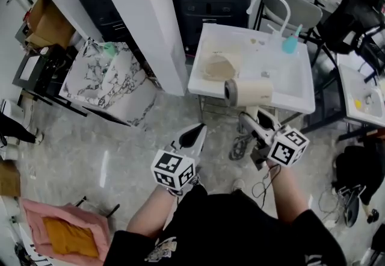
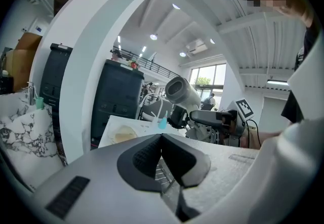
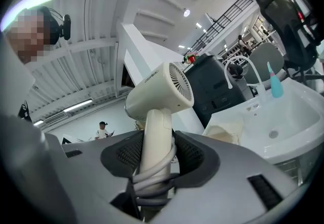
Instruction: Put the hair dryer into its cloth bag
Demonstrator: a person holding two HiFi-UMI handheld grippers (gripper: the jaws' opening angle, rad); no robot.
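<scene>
Hair dryer (image 3: 158, 94) clamped in the right hand-held gripper (image 3: 154, 157) (left hand-held gripper (image 2: 162, 154) closed, empty).

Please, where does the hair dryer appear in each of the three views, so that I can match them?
Head view: centre right, hair dryer at the near edge of the white sink.
Left gripper view: upper centre, its round end toward the camera.
Right gripper view: centre, handle between the right gripper's jaws.
Shared landmark: the teal bottle.
</scene>
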